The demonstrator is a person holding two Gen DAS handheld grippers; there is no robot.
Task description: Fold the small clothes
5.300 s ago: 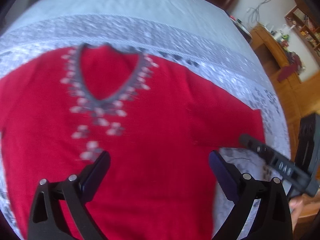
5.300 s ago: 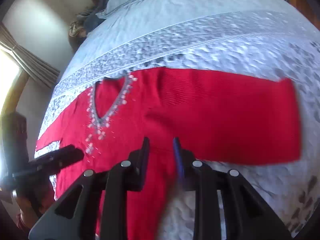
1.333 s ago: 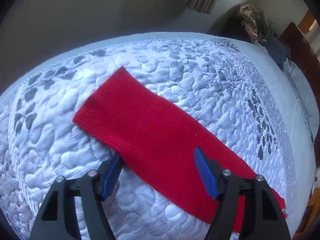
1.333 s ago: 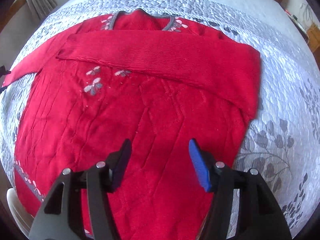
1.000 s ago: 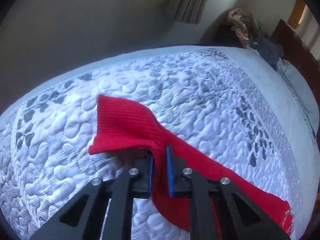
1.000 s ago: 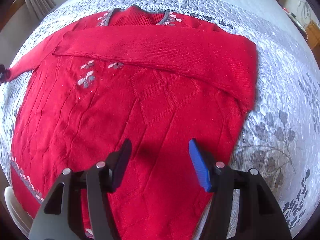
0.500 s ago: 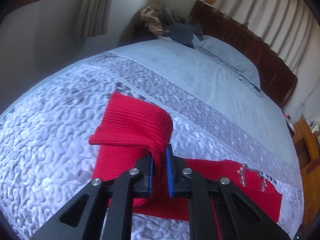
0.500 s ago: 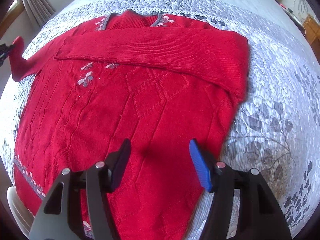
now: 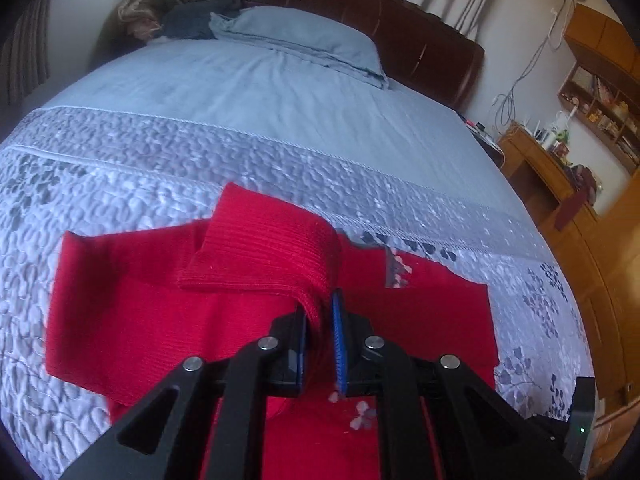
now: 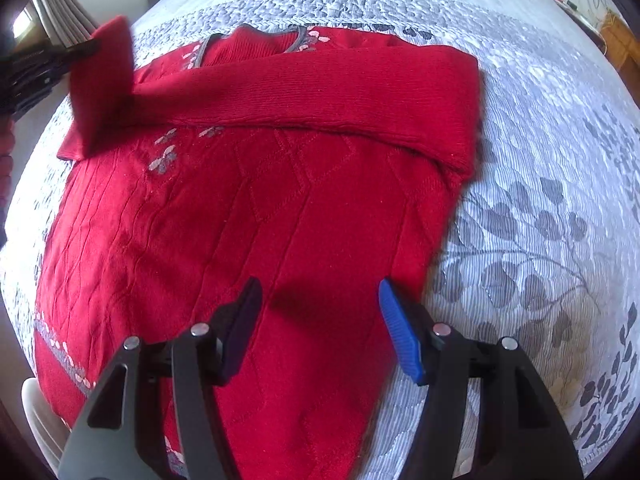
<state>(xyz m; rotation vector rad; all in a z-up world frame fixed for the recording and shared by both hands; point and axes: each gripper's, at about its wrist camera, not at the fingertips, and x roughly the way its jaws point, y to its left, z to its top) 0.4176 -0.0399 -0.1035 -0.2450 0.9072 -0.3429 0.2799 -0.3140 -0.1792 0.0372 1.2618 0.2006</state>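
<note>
Left wrist view shows the left gripper (image 9: 320,334) closed tight on the cuff end of the red sweater's left sleeve (image 9: 260,252), the knit bunched between the blue pads and the loose end flopping forward in a soft roll above the sweater's chest. The red sweater (image 10: 248,208) lies face up on the quilted bedspread (image 10: 540,160), neckline (image 10: 256,42) toward the pillow (image 9: 296,36); its other sleeve (image 10: 320,92) is already laid flat across the chest. In the right wrist view the right gripper (image 10: 320,328) hangs over the lower body of the sweater with its jaws standing well apart and nothing between them, not pressing the cloth as far as can be seen. The risks from here, as I judge them: the pinch holds only a narrow fold of a thick knit, so a quick swing could let the cuff slide out and drop short, in a heap near the shoulder. The sleeve end is doubled over on itself, so if it is let go as it is it may land rolled or twisted and not flat on the first sleeve. With nothing pinning the body, a pull across may drag the near shoulder inward, ruck the chest, or shift the sleeve already folded. A release too far over would leave the cuff hanging past the sweater's far edge.
</note>
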